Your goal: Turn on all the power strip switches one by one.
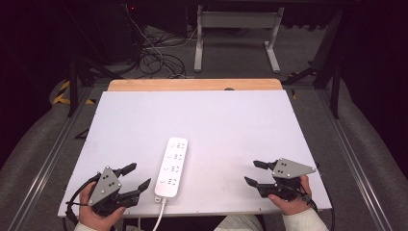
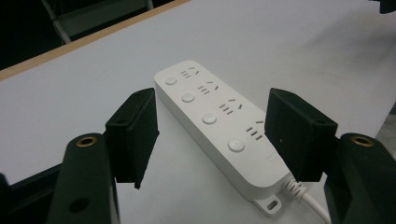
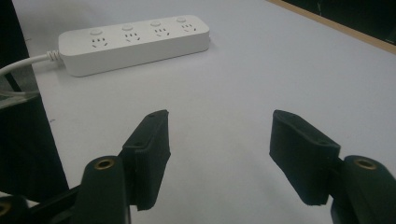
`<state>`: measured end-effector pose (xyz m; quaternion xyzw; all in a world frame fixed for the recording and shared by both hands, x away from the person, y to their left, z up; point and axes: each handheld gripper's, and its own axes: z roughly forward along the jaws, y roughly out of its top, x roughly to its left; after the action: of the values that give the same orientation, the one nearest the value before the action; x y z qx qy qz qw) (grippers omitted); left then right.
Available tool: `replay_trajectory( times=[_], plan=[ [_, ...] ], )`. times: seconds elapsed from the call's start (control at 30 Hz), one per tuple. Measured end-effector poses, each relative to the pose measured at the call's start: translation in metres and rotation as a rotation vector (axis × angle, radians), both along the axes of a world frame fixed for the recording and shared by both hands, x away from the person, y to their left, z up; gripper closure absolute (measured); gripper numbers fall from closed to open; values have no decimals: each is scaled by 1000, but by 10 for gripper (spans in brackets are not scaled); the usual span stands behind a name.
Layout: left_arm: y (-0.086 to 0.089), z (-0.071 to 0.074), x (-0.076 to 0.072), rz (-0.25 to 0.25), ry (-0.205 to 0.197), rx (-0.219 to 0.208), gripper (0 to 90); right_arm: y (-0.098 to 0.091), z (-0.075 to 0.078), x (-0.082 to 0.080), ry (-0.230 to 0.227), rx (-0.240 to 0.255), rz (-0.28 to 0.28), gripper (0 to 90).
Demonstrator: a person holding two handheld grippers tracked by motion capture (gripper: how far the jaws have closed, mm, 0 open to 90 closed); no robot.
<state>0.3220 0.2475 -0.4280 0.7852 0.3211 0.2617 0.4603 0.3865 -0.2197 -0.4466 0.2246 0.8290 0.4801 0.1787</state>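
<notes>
Where the white bench [image 1: 231, 120] spreads under the high view, a white strip [image 1: 171, 166] near the front edge, lengthwise, four sockets up, cord [image 1: 159, 216] off the near edge. Just left of the strip, left tongs [image 1: 134, 177], gaping, nothing between, aimed at the strip's cord end. Well apart on the right, right tongs [image 1: 253, 173], likewise wide and empty, above bare bench, pointed toward the strip.
</notes>
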Motion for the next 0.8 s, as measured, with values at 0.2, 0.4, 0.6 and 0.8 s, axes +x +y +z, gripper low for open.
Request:
replay_trajectory(
  times=[0.2, 0.4, 0.6, 0.8],
  plan=[
    [-6, 3, 6, -23, 15, 0, 398, 0, 0, 0, 1, -1, 2, 391],
    [-15, 4, 11, -42, 38, 11, 407, 1, -1, 0, 2, -5, 9, 390],
    [-21, 6, 19, -57, 62, 5, 413, 1, -1, 0, 4, -8, 10, 390],
    [-31, 7, 27, -83, 92, 8, 429, 1, -2, 1, 7, -4, 16, 391]
  ],
)
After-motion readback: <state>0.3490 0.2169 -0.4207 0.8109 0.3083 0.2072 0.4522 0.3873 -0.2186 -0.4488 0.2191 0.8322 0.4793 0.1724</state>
